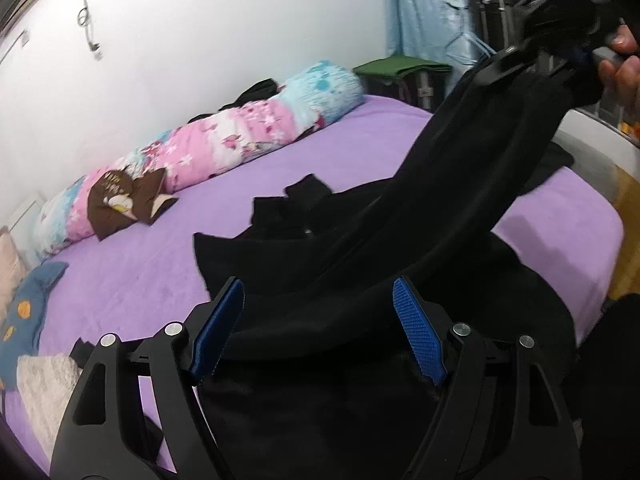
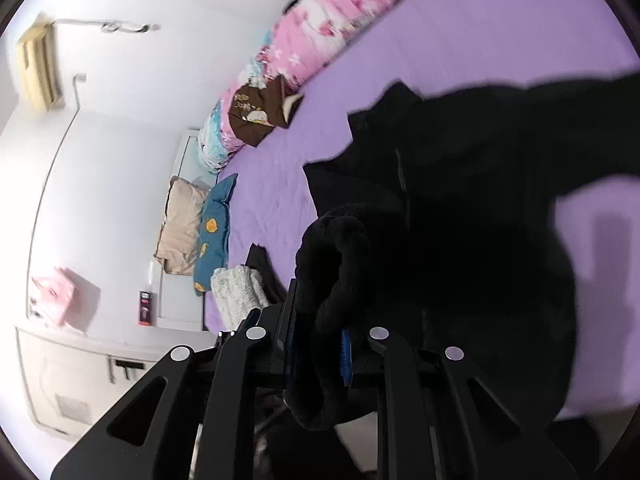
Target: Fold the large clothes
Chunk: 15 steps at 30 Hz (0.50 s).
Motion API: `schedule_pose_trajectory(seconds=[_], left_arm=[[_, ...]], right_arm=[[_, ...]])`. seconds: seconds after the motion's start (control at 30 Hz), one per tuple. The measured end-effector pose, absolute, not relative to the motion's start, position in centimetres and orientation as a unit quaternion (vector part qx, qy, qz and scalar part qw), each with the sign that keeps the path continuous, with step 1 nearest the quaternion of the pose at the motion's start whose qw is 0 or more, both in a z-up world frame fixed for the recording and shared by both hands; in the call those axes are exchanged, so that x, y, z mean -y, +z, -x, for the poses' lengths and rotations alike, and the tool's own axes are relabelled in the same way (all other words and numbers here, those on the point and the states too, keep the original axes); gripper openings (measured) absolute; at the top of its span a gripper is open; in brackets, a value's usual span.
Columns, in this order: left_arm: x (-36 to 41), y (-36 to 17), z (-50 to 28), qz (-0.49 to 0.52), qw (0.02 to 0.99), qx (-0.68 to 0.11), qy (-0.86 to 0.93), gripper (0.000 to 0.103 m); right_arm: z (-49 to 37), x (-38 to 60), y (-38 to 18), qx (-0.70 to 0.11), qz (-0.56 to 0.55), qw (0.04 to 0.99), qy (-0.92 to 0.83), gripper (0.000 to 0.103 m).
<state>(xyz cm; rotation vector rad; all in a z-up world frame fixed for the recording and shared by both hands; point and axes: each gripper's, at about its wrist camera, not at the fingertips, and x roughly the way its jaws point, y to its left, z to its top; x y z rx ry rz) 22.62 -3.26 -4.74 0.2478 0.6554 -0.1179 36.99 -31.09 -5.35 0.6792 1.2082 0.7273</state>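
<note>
The right gripper (image 2: 320, 344) is clamped on the black garment's (image 1: 360, 240) sleeve, lifting it to fold; the left gripper (image 1: 318, 328) waits wide apart, holding nothing, just above the cloth.

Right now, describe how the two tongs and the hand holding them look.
The left tongs have matte black angular arms with triangular cut-outs, silver round pivot pins, and textured blue pads. The right tongs share the same black frame, silver pins and blue pads. A bare hand shows at the frame's edge; no sleeve is visible.
</note>
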Motion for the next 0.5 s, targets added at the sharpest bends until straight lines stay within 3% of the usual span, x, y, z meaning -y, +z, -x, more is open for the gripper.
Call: schedule_pose_trajectory(seconds=[0.2, 0.5], left_arm=[[-0.1, -5.4, -25.1, -0.115, 0.938, -0.327, -0.011, 0.077], [-4.0, -10.2, -30.1, -0.119, 0.916, -0.382, 0.038, 0.077]], right_arm=[[-38.6, 32.5, -5.3, -0.520, -0.274, 0.733, 0.342, 0.016], [-41.5, 36.1, -21.0, -0.597, -0.300, 0.695, 0.267, 0.016]])
